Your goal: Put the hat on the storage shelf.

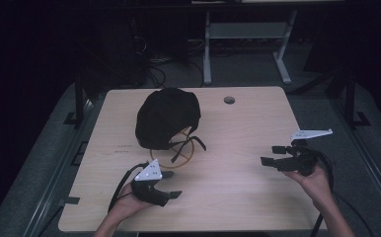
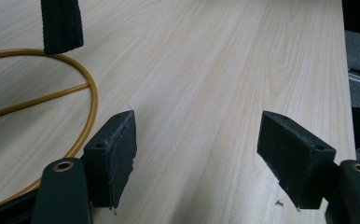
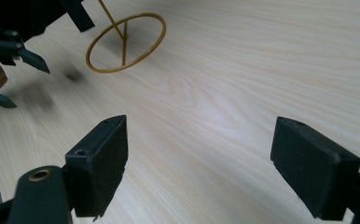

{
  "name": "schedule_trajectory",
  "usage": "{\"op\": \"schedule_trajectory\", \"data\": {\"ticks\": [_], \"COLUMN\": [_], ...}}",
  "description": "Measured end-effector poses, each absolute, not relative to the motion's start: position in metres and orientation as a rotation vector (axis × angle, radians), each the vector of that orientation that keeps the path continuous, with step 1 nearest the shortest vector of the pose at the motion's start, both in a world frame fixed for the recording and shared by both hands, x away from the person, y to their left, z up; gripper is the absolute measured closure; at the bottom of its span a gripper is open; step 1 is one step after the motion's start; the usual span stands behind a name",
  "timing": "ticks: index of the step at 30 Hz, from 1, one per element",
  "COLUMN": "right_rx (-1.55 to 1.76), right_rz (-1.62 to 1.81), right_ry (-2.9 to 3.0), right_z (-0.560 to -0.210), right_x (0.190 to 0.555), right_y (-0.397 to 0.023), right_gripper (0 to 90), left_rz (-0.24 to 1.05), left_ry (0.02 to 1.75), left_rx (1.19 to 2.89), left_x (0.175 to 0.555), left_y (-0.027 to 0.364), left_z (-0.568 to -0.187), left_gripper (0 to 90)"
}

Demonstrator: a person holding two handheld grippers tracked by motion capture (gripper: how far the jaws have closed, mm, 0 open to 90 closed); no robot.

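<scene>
High view: black cap point(image 1: 167, 117) perched on a gold wire stand point(image 1: 179, 150), mid-table point(image 1: 257, 197), slightly left and far. Left gripper point(image 1: 171, 184) near-left, just short of the stand, jaws spread, holding nothing. Right gripper point(image 1: 272, 155) well apart to the right, jaws likewise spread and empty.

Left gripper view: gold ring base point(image 2: 52, 112) just left of the jaws, a black strap point(image 2: 61, 25) dangling above. Best to stay clear of the ring.

Right gripper view: ring point(image 3: 127, 42) far-left; probably best to bring both in level, 1 steadying, 1 lifting.
</scene>
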State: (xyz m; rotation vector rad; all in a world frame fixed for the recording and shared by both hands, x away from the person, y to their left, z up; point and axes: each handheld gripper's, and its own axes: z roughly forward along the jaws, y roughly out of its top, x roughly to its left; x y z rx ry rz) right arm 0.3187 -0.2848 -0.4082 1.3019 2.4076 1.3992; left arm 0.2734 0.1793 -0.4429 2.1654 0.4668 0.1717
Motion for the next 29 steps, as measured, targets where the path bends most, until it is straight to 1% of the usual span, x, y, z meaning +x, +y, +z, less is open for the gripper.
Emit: {"op": "schedule_trajectory", "data": {"ticks": [14,22,23,29], "right_rx": [1.325,1.323,1.339,1.328], "right_rz": [1.423,1.413,1.408,1.443], "right_ry": [2.384,2.361,2.354,2.306], "right_z": [-0.429,-0.435,-0.437,-0.445], "right_x": [0.298,0.28,0.275,0.259], "right_y": [-0.294,-0.296,-0.297,-0.295], "right_gripper": [18.3,17.2,16.1,16.2], "left_rz": [0.16,0.156,0.159,0.147], "left_ry": [0.473,0.464,0.466,0.487], "left_rx": [2.167,2.16,2.155,2.135], "left_x": [0.273,0.272,0.272,0.274], "left_y": [0.178,0.179,0.179,0.18], "left_z": [-0.444,-0.443,-0.442,-0.443], "left_gripper": [27.9,27.9,27.9,27.9]}}
